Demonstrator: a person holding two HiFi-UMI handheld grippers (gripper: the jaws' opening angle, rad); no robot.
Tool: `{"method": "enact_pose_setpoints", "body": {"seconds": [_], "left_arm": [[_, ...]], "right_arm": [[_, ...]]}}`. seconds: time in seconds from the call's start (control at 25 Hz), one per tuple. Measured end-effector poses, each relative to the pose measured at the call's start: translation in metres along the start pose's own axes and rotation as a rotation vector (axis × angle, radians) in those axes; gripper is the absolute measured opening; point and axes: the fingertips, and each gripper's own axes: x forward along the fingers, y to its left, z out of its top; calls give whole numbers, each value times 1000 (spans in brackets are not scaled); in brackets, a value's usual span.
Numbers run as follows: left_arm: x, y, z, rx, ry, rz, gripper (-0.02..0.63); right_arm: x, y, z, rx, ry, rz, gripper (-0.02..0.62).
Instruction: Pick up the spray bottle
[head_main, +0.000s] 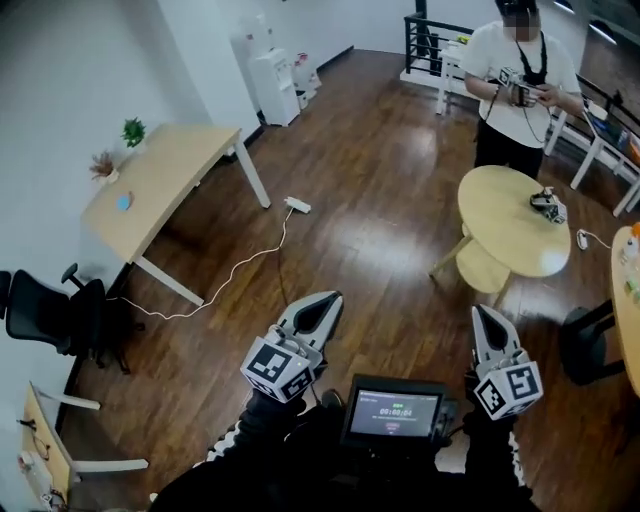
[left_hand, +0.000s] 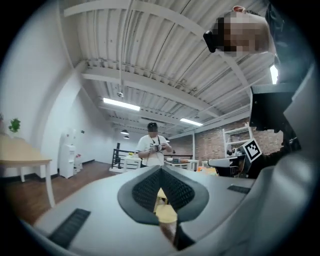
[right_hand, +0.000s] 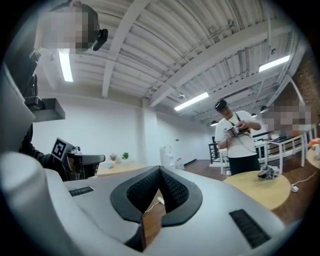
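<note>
Left gripper (head_main: 322, 308) and right gripper (head_main: 486, 320) were held low in front of the person, both with jaws together and empty. The spray bottle couldn't be picked out in any view. The small items (head_main: 633, 258) on the right-edge table (head_main: 621, 300) were too small to tell. Best approach was probably to find the bottle first, then spread the jaws before reaching and close on its body squarely.

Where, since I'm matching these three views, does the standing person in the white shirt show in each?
Head view: standing person in the top right corner.
Left gripper view: standing person at centre, far off.
Right gripper view: standing person right of centre.
Shared landmark: white water dispenser, in all three.
</note>
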Motion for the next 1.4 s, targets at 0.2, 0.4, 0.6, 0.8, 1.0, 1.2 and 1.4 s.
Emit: {"method": "enact_pose_setpoints", "body": {"seconds": [0.2, 0.4, 0.6, 0.8, 1.0, 1.2, 1.4], "left_arm": [[-62, 192, 7, 23, -9, 178, 14], [-141, 384, 34, 42, -37, 332, 14], [-179, 538, 49, 42, -87, 538, 14], [-187, 665, 42, 17, -63, 728, 14], [-187, 753, 69, 23, -105, 863, 14], [-226, 862, 83, 18, -105, 983, 14], [-304, 996, 84, 18, -121, 1027, 14]], "right_arm": [[193, 87, -29, 9, 29, 159, 15], [380, 209, -37, 14, 54, 283, 15], [543, 289, -51, 19, 65, 462, 15], [695, 334, -75, 10, 97, 642, 15], [827, 369, -63, -2, 103, 804, 15], [952, 450, -67, -5, 95, 933, 15], [1071, 572, -96, -26, 105, 981, 15]]}}
